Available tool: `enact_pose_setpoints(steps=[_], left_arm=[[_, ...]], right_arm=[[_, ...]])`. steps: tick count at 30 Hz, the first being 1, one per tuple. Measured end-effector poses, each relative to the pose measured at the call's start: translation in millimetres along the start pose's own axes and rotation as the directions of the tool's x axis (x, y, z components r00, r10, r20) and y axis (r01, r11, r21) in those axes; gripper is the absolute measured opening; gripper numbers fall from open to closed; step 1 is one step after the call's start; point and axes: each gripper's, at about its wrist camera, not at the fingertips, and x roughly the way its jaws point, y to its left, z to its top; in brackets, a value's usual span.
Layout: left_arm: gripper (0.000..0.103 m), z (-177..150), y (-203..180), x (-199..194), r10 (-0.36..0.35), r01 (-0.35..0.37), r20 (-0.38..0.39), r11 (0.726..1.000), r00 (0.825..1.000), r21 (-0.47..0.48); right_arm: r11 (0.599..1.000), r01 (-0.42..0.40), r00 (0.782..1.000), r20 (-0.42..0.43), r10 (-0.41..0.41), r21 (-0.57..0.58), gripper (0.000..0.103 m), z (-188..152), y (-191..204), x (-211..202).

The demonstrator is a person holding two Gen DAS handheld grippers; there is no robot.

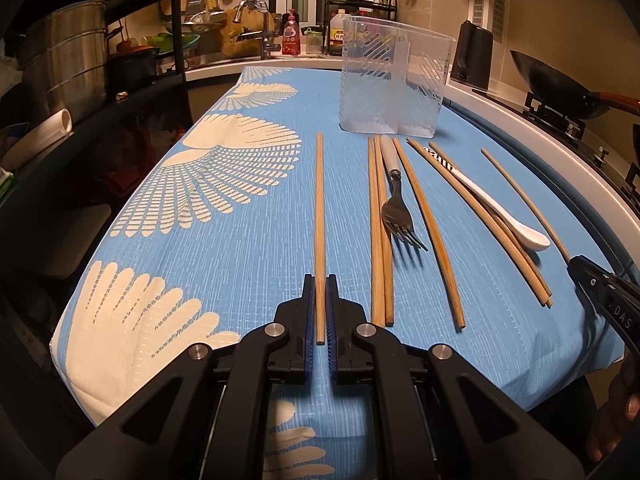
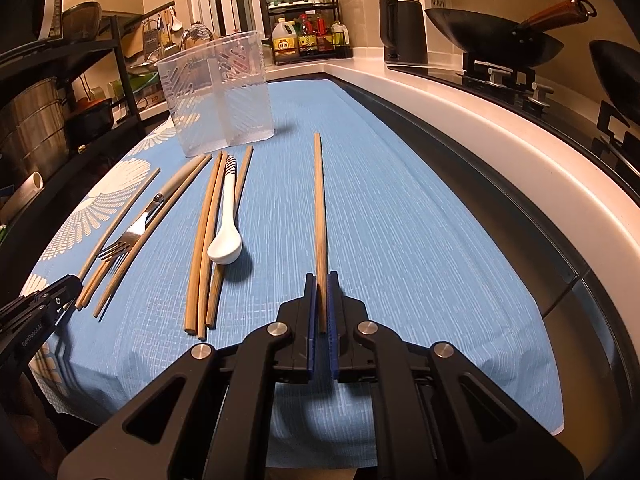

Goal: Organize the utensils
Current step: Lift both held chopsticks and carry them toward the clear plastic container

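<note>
My left gripper (image 1: 320, 282) is shut on a wooden chopstick (image 1: 319, 216) that points away toward a clear plastic utensil holder (image 1: 394, 80). My right gripper (image 2: 321, 280) is shut on another wooden chopstick (image 2: 319, 192). Between them on the blue cloth lie several loose chopsticks (image 1: 428, 228), a fork (image 1: 396, 216) with a grey handle and a white ceramic spoon (image 1: 496, 204). In the right wrist view the holder (image 2: 218, 96) stands at the far left, with the fork (image 2: 136, 228), the spoon (image 2: 228, 224) and chopsticks (image 2: 204, 240) in front of it.
The blue patterned cloth (image 1: 248, 248) covers a narrow table. A white counter edge (image 2: 500, 136) runs along the right, with a stove, woks (image 2: 492, 32) and a kettle (image 2: 402, 30). A dark shelf with metal pots (image 1: 64, 60) stands on the left. A sink and bottles are at the far end.
</note>
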Motion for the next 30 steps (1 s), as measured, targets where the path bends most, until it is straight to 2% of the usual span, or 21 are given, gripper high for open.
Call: enact_pose_setpoints(steps=[21, 26, 30], left_arm=[[0.005, 4, 0, -1, -0.008, 0.008, 0.000, 1.000, 1.000, 0.001], [0.005, 9, 2, -15, -0.005, 0.004, 0.057, 1.000, 0.998, 0.008], [0.005, 17, 4, -36, -0.003, 0.001, 0.143, 1.000, 0.990, 0.009]], right_arm=[[1.000, 0.002, 1.000, 0.013, -0.002, -0.019, 0.005, 5, 3, -3], [0.999, 0.016, 0.998, 0.064, -0.013, -0.036, 0.005, 14, 6, -26], [0.999, 0.024, 0.993, 0.120, -0.019, -0.048, 0.005, 26, 7, -48]])
